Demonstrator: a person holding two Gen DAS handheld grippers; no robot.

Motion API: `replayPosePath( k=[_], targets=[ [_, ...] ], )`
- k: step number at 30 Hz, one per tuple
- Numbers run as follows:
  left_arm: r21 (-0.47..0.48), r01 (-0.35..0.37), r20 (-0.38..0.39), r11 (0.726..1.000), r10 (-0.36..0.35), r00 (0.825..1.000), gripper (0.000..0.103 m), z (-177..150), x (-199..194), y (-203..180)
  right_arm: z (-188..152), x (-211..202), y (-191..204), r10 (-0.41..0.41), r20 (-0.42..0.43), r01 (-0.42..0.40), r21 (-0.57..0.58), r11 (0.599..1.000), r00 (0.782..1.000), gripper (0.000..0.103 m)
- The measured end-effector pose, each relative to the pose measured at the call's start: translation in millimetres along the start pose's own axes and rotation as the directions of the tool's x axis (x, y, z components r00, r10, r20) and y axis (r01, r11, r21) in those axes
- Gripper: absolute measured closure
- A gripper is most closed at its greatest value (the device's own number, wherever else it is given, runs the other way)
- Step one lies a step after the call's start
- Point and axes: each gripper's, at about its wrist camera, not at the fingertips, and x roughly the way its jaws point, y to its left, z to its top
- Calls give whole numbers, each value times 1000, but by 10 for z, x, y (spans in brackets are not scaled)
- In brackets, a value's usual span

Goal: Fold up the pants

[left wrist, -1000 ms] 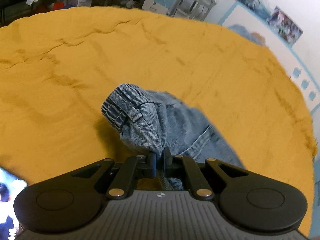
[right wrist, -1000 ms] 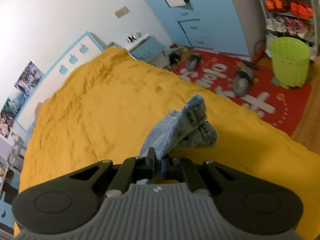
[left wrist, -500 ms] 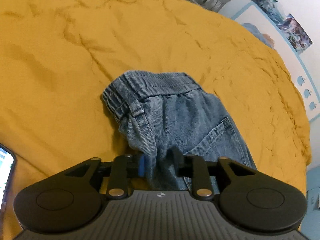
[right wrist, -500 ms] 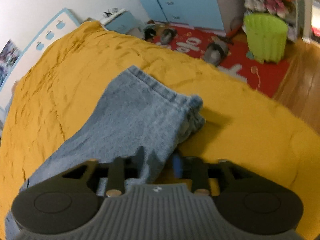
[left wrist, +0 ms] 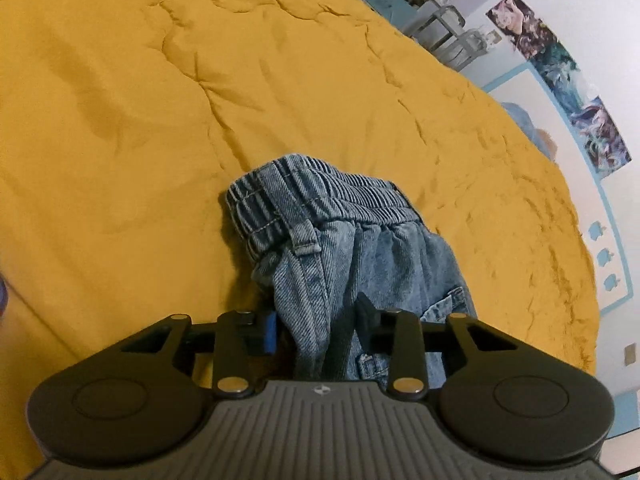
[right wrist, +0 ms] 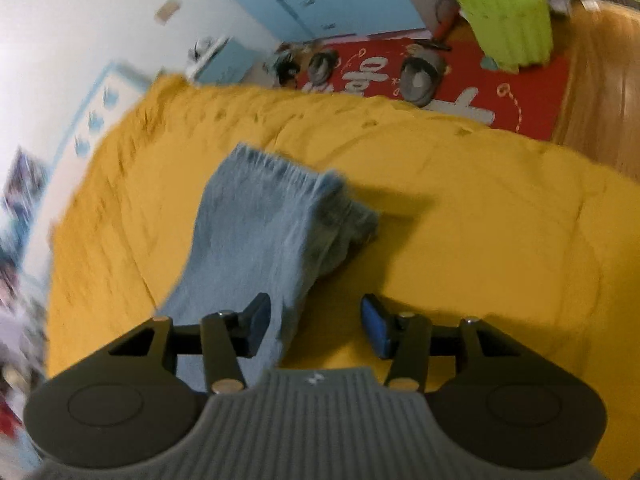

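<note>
Small blue denim pants lie on the yellow bedspread. In the left wrist view the elastic waistband faces away from me and a side fold of denim runs between the fingers of my open left gripper. In the right wrist view the leg ends of the pants lie flat, hem away from me. My right gripper is open, its left finger over the denim edge and its right finger over bare bedspread.
The bedspread ends at a floor with a red rug, slippers and a green basket. A white wall with posters borders the bed's far side.
Both grippers have opened and let go of the pants, which dropped from a lifted bunch to lie spread on the bedspread. The right gripper has pulled back a little.
</note>
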Motion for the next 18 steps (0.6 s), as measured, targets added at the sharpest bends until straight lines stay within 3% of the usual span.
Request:
replayPosePath(
  k=[3,5,6,9,10,14,18],
  targets=[
    [13,-45,-3,999,45,999,64,-17,-21,-47,89,87,-131,67,19,-68,85,994,998,56],
    [31,-108,-3,994,109,994,45,-33,-50,-116,120,175,-198,89,33,-92,139,986,996,60],
    [47,-140,0,989,141,990,44,-45,-75,-154,131,215,-222,98,40,-103,152,983,994,63],
    [124,-172,28,977,170,985,42,-98,-228,-276,169,344,-267,140,49,-147,195,970,989,79],
    [153,-188,40,970,184,982,41,-119,-292,-319,188,365,-245,152,53,-159,187,969,987,90],
    [227,-259,97,939,243,965,41,-223,-548,-477,247,238,166,107,100,-103,-40,994,989,100],
    [296,-183,139,937,147,979,41,-336,-814,-632,186,33,956,129,136,-80,-318,945,982,100]
  ],
)
